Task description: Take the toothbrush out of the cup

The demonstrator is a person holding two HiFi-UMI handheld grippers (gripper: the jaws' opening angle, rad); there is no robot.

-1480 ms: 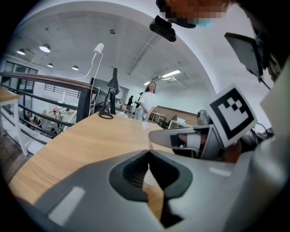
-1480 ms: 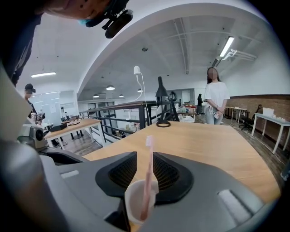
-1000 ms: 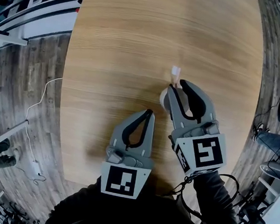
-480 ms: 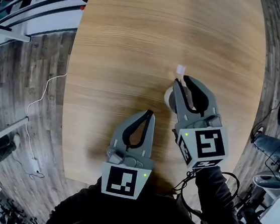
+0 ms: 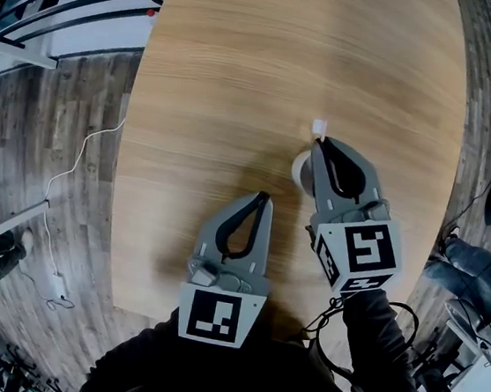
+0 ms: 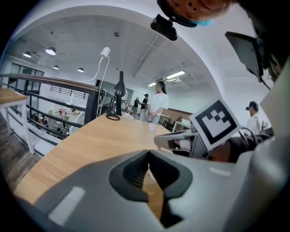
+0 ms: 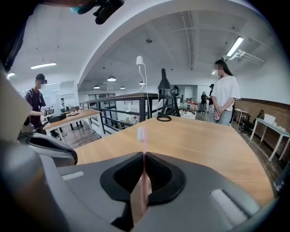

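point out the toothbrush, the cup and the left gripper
toothbrush point(image 7: 140, 132): right gripper view, on the bristle head
cup point(image 5: 298, 169): head view, on the white rim
left gripper point(image 5: 263, 198): head view, where its fingertips meet

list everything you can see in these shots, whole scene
table: 1, light wood, fills the middle of the head view
toothbrush: 1, pink with white bristles, rising from the cup
cup: 1, white, on the table, partly under the right gripper
stand: 1, black, at the table's far end
cable: 1, white, on the wood floor left of the table
person in a white top: 1, standing beyond the table
person in a dark top: 1, by a far desk
left gripper: 1, grey, jaws together, empty
right gripper: 1, grey, jaws closing on the toothbrush handle
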